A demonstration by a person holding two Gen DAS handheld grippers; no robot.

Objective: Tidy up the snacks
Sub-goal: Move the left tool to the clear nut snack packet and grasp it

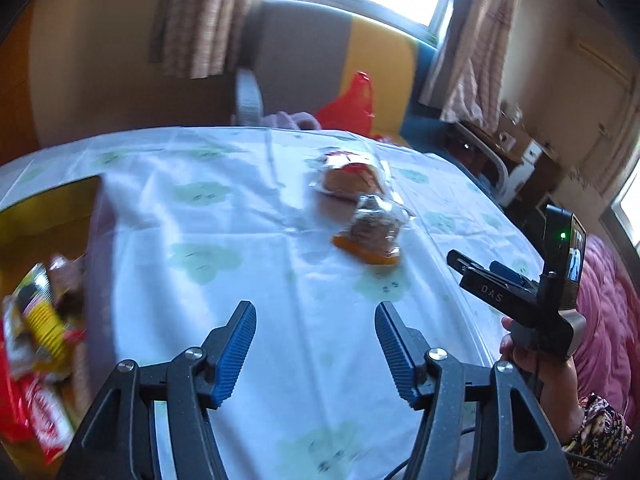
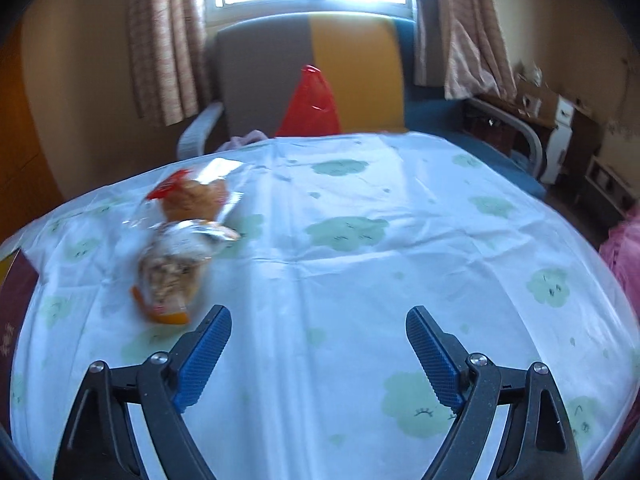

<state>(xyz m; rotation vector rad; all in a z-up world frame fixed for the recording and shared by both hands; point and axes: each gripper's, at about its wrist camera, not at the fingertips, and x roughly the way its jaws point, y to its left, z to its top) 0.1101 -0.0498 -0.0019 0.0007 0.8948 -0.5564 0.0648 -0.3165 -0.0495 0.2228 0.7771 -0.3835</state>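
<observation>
Two wrapped snacks lie on the table's white cloth with green clouds. A clear pack with an orange end lies in front of a bun pack with red print. In the right wrist view the orange-end pack and bun pack lie at the left. My left gripper is open and empty above the cloth, short of both packs. My right gripper is open and empty, right of the packs. The right gripper also shows at the right in the left wrist view.
A yellow box holding several snack packets stands at the table's left edge. Behind the table is a grey and yellow chair with a red plastic bag. A pink quilt lies to the right.
</observation>
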